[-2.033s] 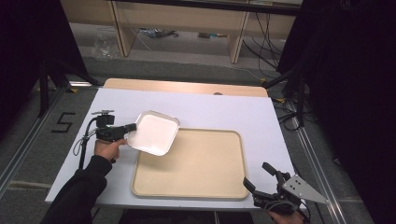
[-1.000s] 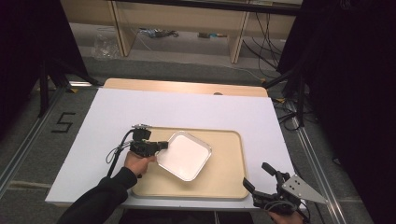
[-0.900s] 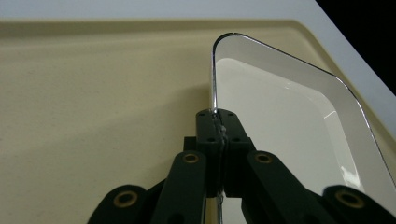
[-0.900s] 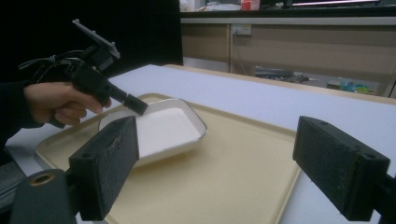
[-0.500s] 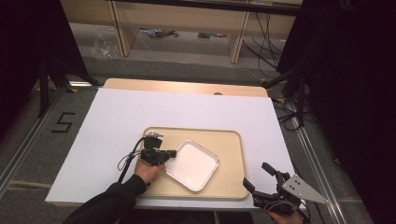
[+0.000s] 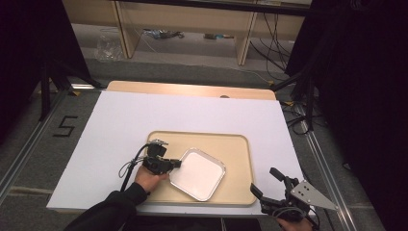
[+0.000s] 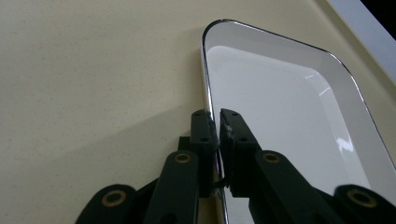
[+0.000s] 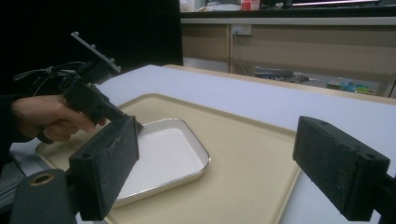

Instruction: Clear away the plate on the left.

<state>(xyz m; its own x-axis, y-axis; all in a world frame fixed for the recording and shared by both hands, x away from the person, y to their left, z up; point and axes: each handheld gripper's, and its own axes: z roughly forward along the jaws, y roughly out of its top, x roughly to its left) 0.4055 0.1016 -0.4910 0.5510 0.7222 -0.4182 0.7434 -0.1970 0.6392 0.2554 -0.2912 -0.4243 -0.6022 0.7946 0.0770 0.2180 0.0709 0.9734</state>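
Note:
A white square dish (image 6: pixel 199 173) lies tilted askew on the beige tray (image 6: pixel 235 144), toward its front left. My left gripper (image 6: pixel 177 163) reaches in from the left. Its jaws have just been opening slightly, but the pads (image 7: pixel 205 135) still flank and touch the dish's rim (image 7: pixel 206 79), which runs between them. In the left gripper view the dish (image 7: pixel 289 121) rests flat on the tray (image 7: pixel 93 70). My right gripper (image 6: pixel 264 181) hovers at the table's front right corner with its jaws (image 8: pixel 224 172) wide open and nothing between them, facing the dish (image 8: pixel 159 156).
The tray sits on a white tabletop (image 6: pixel 120 125) with a wooden strip (image 6: pixel 192 89) along the far edge. Shelving and cables stand behind the table. A "5" mark (image 6: pixel 65 126) lies on the floor to the left.
My left gripper carried the dish from the table's left onto the tray, moved rightward and toward the front, and lowered it flat. The right gripper has not moved.

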